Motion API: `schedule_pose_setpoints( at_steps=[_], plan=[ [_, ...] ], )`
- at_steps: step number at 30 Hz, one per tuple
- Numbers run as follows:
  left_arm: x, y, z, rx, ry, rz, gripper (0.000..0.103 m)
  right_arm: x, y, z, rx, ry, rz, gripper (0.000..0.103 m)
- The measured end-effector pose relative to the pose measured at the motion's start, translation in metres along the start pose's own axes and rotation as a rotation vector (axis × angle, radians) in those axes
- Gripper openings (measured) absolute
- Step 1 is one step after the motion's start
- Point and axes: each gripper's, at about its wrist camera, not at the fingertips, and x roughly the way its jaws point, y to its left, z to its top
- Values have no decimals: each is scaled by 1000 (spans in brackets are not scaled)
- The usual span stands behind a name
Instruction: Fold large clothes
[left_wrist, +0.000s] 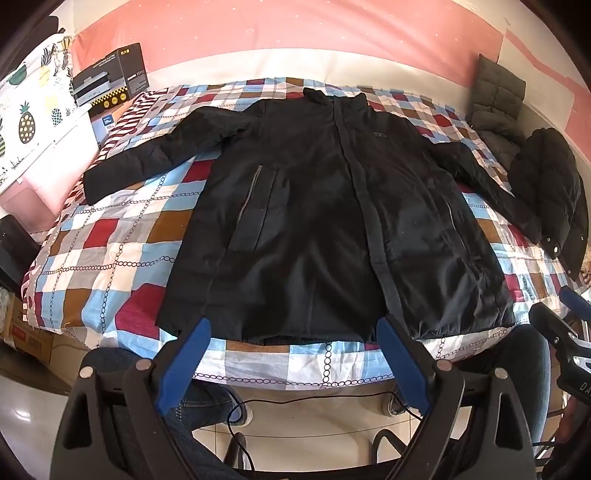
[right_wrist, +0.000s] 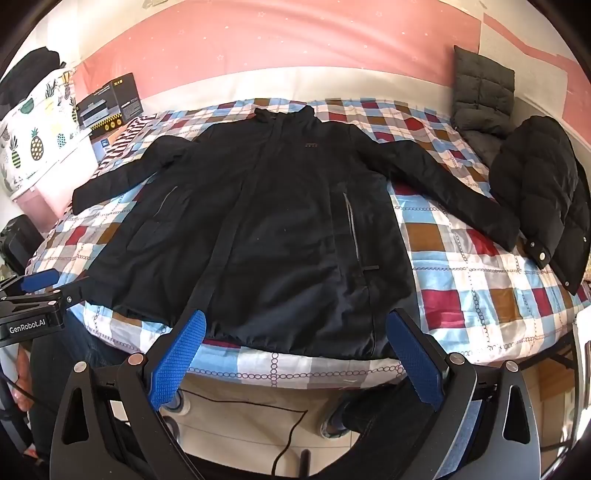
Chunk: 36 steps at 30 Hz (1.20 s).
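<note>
A large black jacket (left_wrist: 314, 206) (right_wrist: 266, 229) lies flat, front up, on the checkered bed cover (left_wrist: 122, 236) (right_wrist: 461, 266), sleeves spread to both sides, collar toward the wall. My left gripper (left_wrist: 291, 328) hovers open above the near hem, blue pads wide apart with nothing between them. My right gripper (right_wrist: 295, 325) is likewise open over the near hem, holding nothing. The right gripper's tip shows at the right edge of the left wrist view, and the left gripper's body at the left edge of the right wrist view.
A black puffer coat (left_wrist: 550, 192) (right_wrist: 539, 192) lies on the bed's right end, a grey padded garment (left_wrist: 495, 107) (right_wrist: 480, 103) behind it. Boxes (left_wrist: 110, 77) (right_wrist: 110, 101) stand at the far left. A cable (left_wrist: 295, 400) runs over the floor tiles; a person's legs are below.
</note>
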Motion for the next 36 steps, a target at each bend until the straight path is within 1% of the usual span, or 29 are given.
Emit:
schedule_pose_setpoints(
  at_steps=[12,13,17,36],
  plan=[
    [-1,0,-1,-3,13,-4,93,0,0,0,-2,4,1,98],
    [4,2,-5,-1,7,-2,93,0,0,-1,-2,4,1,98],
    [4,2,-6,1,2,-3,93,0,2,-1,-4,8,1,98],
    [7,0,-3,-4,11,-11,93,3,6,0,-12,11,0,98]
  ],
)
